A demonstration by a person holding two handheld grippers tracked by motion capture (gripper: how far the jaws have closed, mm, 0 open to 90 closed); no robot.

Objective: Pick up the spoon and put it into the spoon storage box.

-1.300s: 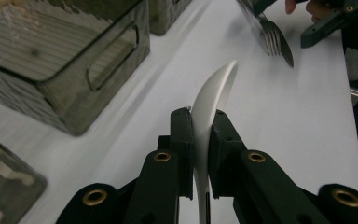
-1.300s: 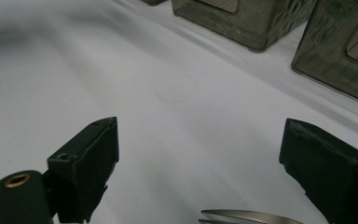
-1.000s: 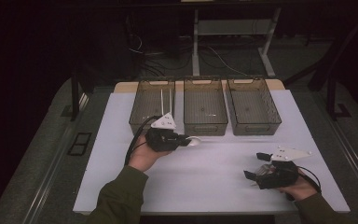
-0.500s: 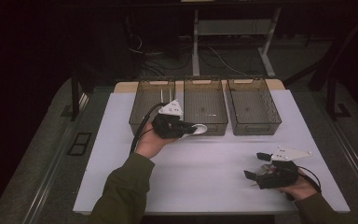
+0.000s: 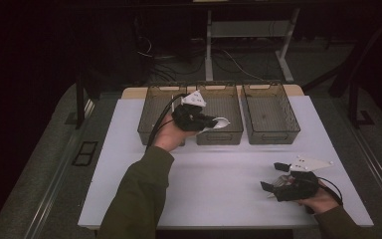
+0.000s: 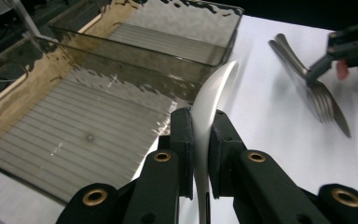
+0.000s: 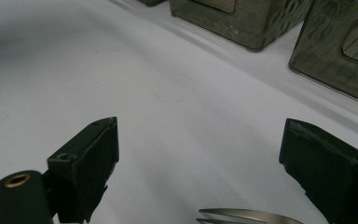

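**Holding a white spoon over the middle bin**

Pinching hard, my left gripper (image 6: 200,154) has its two black jaws pressed onto the handle of a white spoon (image 6: 213,95), which runs up between the pads and sticks out past the tips, bowl end forward. From above, the left gripper (image 5: 206,121) holds that spoon (image 5: 220,123) at the near edge of the middle bin (image 5: 222,102), with the left bin (image 5: 155,112) just beside my hand and the right bin (image 5: 271,113) further along. All three smoky plastic bins sit in a row at the far side of the white table (image 5: 214,174).

My right gripper (image 7: 196,154) has its jaws spread wide with nothing pinched; metal fork tines (image 7: 247,215) lie just below the gap. Seen from above, the right gripper (image 5: 278,177) rests low near the table's front right corner.
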